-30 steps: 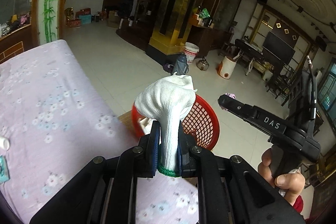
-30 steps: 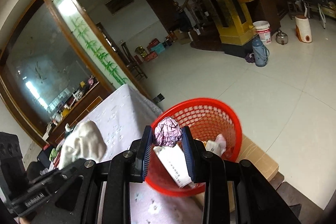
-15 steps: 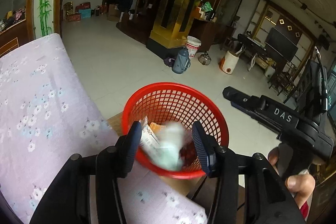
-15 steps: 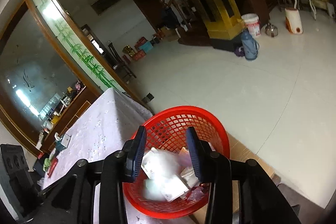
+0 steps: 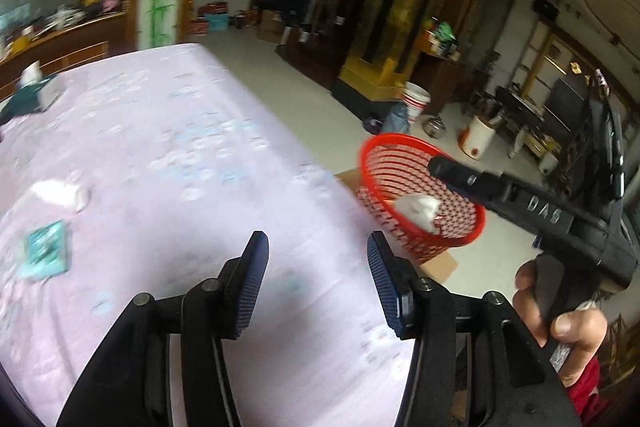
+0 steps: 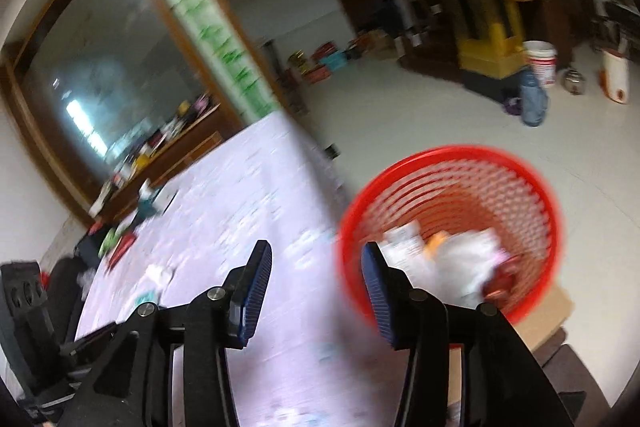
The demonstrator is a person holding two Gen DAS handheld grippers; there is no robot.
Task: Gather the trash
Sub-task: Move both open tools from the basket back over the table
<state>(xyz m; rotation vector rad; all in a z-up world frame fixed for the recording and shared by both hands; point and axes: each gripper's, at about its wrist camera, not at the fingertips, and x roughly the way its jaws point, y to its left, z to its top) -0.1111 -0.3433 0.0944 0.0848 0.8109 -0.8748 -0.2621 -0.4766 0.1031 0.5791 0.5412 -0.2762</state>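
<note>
Fingers (image 5: 256, 271) on our left gripper (image 5: 316, 279) and right gripper (image 6: 314, 285) are gaping wide, empty, over the worktop (image 5: 168, 147). The red basket (image 6: 452, 227) beside its edge is already holding trash. The left view alone is showing a white wad (image 5: 60, 193) and teal packet (image 5: 44, 253) waiting.

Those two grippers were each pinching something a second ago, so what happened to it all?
Both let go over the red basket: the left gripper dropped its white cloth, the right gripper its crumpled paper, and both now stand open and empty. Since then they have swung away from the basket, back toward the lilac tablecloth. The basket stayed beside the table on its cardboard.
</note>
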